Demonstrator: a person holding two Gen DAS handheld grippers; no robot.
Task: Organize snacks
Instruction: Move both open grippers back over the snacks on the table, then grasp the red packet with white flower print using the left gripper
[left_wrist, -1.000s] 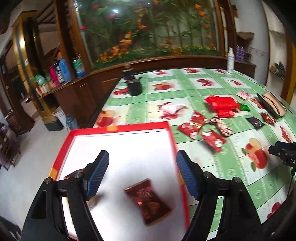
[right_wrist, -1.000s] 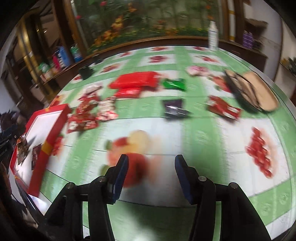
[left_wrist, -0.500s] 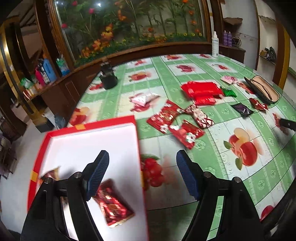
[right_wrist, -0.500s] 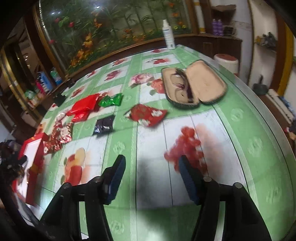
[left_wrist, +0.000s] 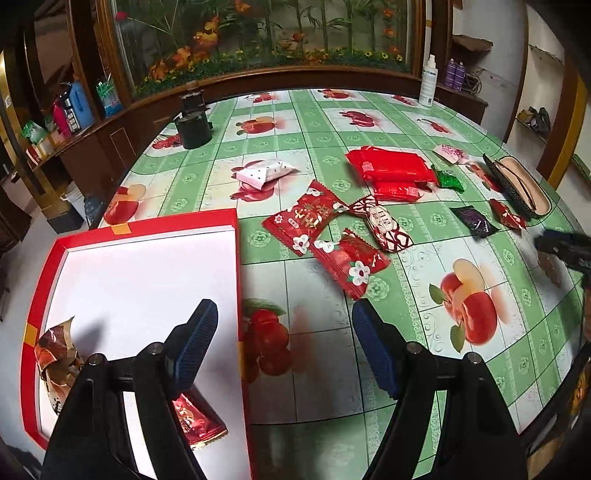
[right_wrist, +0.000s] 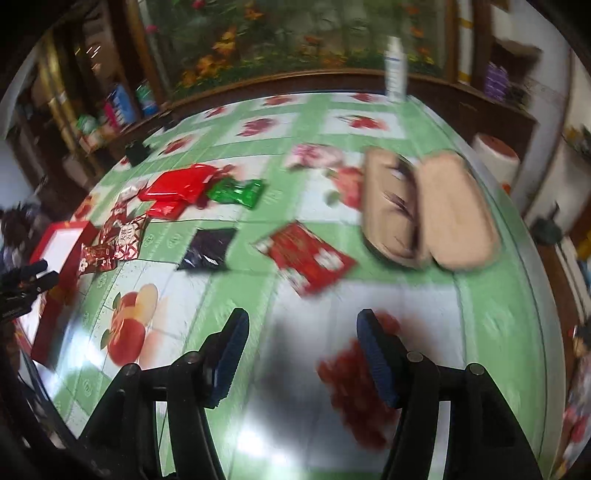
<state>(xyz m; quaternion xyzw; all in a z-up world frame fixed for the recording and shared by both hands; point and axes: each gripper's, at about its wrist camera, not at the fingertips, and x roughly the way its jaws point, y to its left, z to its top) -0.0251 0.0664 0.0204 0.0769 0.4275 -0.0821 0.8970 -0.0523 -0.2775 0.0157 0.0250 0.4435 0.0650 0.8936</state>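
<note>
Green fruit-print tablecloth (left_wrist: 325, 122), snack packets scattered mid-table; red box (left_wrist: 147, 229) at left edge holds two. Left gripper (left_wrist: 284, 345) open, empty, straddling the box's right wall; right gripper (right_wrist: 301, 354) open, empty. Approach red packet (right_wrist: 306, 256) low, pinch flat.

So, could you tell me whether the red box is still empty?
No, the red box already holds two snack packets, seen from the left wrist.

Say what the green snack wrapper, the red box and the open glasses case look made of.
Green snack wrapper: glossy crinkled foil or metallised plastic, by its bright glints.
Red box: likely cardboard, with thin flat walls and matt white lining.
Glasses case: hard shell; tan, soft-looking matt lining, maybe fabric.
</note>
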